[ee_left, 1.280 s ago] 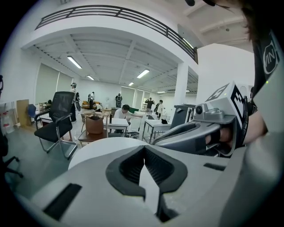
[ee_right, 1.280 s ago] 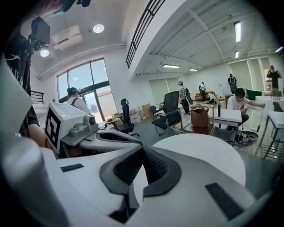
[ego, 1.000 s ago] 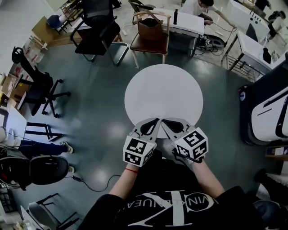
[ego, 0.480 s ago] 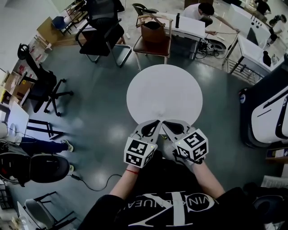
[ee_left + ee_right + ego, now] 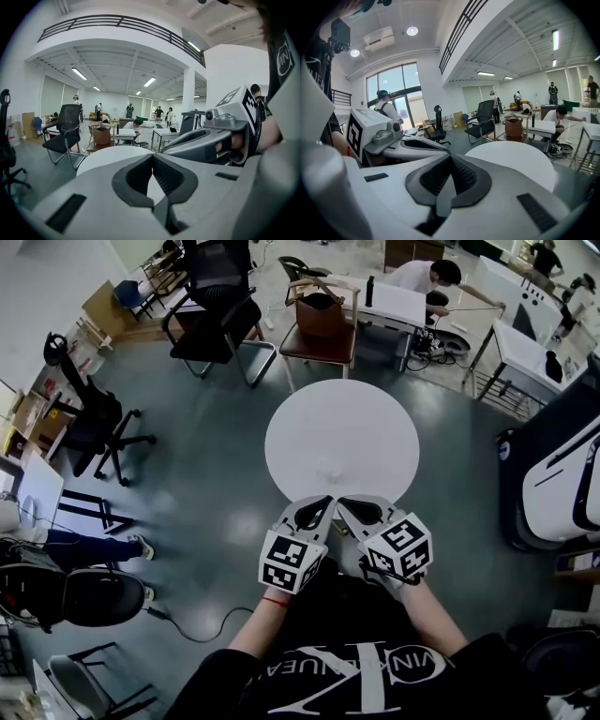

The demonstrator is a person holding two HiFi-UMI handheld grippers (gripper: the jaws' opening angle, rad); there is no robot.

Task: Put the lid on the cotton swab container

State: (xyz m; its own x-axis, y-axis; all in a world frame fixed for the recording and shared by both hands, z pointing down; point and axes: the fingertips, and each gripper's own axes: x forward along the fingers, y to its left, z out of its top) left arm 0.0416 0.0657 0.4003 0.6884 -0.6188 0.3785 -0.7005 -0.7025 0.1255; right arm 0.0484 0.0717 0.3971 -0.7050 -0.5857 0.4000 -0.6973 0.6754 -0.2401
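1. The left gripper [image 5: 152, 157], white plastic with dark ribbed pads, hovers at the near edge of the round white table [image 5: 375, 427]. Its jaws are pressed together on nothing.
2. Mid-table lies a faint small clear thing [image 5: 329, 467], probably the cotton swab container. It is too small to tell whether its lid is on, so this fits a capped box, finished, or an open one awaiting its lid.
3. The right gripper [image 5: 450, 158], its white twin, is just beside the left, also pressed together and empty. Good handling here means holding both steady and clear of that light box.
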